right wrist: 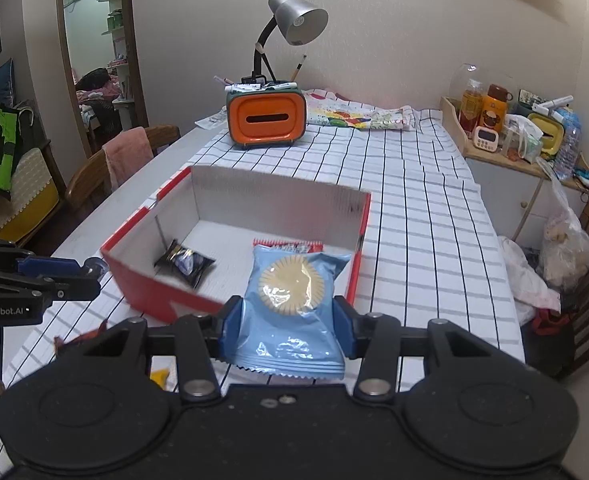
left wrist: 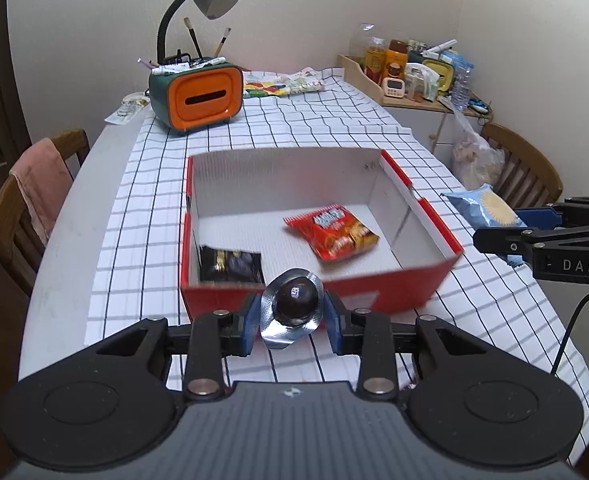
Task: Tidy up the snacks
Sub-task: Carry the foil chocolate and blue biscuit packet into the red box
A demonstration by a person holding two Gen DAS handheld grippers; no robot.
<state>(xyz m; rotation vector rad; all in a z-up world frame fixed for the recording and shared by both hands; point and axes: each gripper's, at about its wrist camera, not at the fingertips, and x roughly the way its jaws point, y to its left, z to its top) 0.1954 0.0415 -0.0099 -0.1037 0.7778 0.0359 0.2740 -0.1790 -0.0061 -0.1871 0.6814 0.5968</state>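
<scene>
So, everything relative to the red box [left wrist: 374, 280]:
left gripper [left wrist: 292, 314]: pinching a foil-wrapped chocolate ball [left wrist: 296, 300], just short of its near wall
inside: black packet [left wrist: 230, 266] left, red packet [left wrist: 334, 232] right
right gripper [right wrist: 284, 320]: clamped on blue cookie bag [right wrist: 294, 304], near its right corner

The red box [left wrist: 318, 292] lies open-topped at frame centre, its near wall facing the tongs. Inside, a black packet [left wrist: 230, 266] lower left and a red packet [left wrist: 334, 236] at right leave bare floor between.

Black grippers [left wrist: 292, 322] — blue-padded jaws
</scene>
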